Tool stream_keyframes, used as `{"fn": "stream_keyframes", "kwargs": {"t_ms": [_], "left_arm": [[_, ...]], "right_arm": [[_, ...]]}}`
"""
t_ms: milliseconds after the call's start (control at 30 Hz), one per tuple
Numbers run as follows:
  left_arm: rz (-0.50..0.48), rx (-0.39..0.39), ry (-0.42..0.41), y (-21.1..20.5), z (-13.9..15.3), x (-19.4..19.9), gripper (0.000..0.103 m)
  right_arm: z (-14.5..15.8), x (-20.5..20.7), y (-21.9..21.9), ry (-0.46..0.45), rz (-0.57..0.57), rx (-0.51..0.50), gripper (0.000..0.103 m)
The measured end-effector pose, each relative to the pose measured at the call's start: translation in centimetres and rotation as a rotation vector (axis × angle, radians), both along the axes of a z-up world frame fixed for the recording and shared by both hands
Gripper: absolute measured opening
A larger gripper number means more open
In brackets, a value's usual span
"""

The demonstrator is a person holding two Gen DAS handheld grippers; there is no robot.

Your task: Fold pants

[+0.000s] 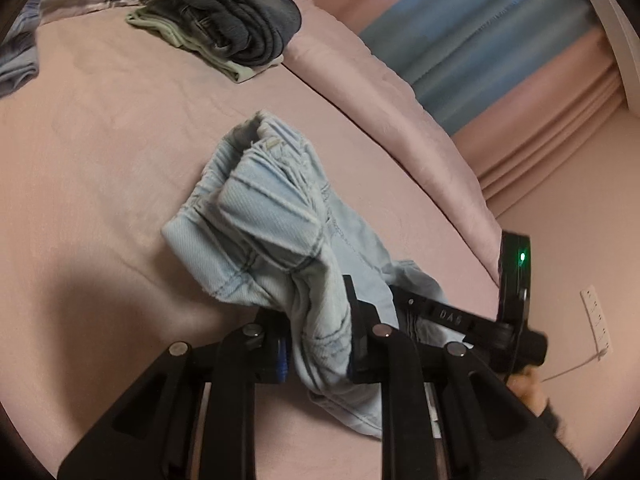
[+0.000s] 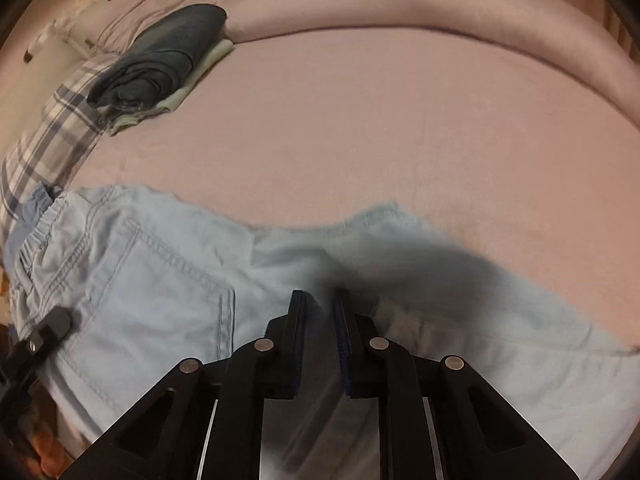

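While bunched for lifting | left claw (image 1: 316, 344) clamped on light-blue pants (image 1: 276, 216) | right claw (image 2: 322, 344) nearly together, grip unclear | mid-bed (image 1: 100, 160) | dark folded stack (image 1: 236, 16) by far edge

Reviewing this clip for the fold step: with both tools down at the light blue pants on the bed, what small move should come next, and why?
Probably lift and draw the bunched end across. The left tool is clamped on a gathered wad of the light blue denim pants, while the right tool sits nearly closed over the flat part, though whether it grips cloth is unclear. The pink bedsheet beyond is bare.
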State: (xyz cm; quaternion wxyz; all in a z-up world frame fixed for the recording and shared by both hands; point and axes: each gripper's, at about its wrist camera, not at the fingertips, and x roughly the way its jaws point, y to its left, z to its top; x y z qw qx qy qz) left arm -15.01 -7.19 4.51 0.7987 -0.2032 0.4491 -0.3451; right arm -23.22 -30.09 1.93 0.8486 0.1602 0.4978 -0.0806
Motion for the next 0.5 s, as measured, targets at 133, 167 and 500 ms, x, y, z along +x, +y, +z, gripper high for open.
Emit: {"fn": "stream_keyframes", "kwargs": {"t_ms": [133, 167, 500], "left_arm": [[-0.011, 0.016, -0.001, 0.0, 0.0, 0.1, 0.019], [-0.013, 0.021, -0.007, 0.1, 0.0, -0.1, 0.019], [-0.029, 0.091, -0.06, -1.0, 0.6, -0.3, 0.019]], "right_arm": [[1.0, -1.3, 0.7, 0.012, 0.019, 0.039, 0.017], [1.3, -2.2, 1.5, 0.006, 0.043, 0.066, 0.017], [0.6, -5.8, 4.6, 0.056, 0.077, 0.107, 0.017]]}}
